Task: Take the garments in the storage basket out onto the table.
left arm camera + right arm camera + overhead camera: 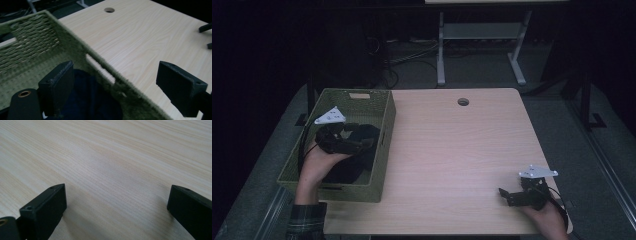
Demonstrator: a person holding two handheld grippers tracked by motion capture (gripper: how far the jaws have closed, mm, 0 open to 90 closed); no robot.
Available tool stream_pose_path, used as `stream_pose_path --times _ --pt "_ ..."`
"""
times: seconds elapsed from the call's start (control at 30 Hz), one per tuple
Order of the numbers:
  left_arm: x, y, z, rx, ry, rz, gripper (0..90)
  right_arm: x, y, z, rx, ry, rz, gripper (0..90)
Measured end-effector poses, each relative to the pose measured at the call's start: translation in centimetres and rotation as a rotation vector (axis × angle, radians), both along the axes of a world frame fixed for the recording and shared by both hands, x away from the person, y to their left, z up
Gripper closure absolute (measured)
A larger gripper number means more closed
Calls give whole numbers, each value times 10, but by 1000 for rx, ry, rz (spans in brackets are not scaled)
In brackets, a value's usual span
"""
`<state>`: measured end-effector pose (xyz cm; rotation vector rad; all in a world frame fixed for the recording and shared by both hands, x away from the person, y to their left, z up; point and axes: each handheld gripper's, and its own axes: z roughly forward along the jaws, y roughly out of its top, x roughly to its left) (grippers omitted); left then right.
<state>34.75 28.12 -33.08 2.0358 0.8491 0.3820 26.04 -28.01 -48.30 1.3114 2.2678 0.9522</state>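
The left gripper [362, 142] hangs jaws apart over the dark cloth [92, 100] in the basket [384, 127], seemingly to grab it, while the right gripper [507, 196] idles, jaws apart, on the bench [452, 150].

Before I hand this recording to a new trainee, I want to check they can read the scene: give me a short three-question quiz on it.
1. True or false: the left gripper is over the green woven basket, with its jaws open.
2. What lies inside the basket? A) a dark cloth B) a white cup C) a red ball
3. Fill in: the right gripper is low over the bare wooden ____, near its front right corner.

Key: 1 true; 2 A; 3 table.
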Motion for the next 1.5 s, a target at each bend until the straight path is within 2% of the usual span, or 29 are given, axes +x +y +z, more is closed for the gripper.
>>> stream_pose_path --times 0.13,0.43,0.63,1.0,1.17,1.27,1.37,1.43,1.5 --pt "2 8 -3 7 9 21 145 0 0 0 0 0 1 20" --pt "9 27 -9 80 12 69 145 0 0 0 0 0 0 20" --pt "16 33 -16 100 23 93 144 0 0 0 2 1 1 20" --pt "25 45 -29 109 62 127 144 0 0 0 0 0 0 21" --pt "30 49 -39 127 95 142 144 0 0 0 0 0 0 21" --pt "32 49 -42 128 100 142 144 0 0 0 0 0 0 20" --pt "35 48 -49 146 129 134 144 0 0 0 0 0 0 20" --pt "36 46 -51 143 135 134 144 0 0 0 0 0 1 20" --pt "37 44 -54 158 145 127 143 0 0 0 0 0 0 21"
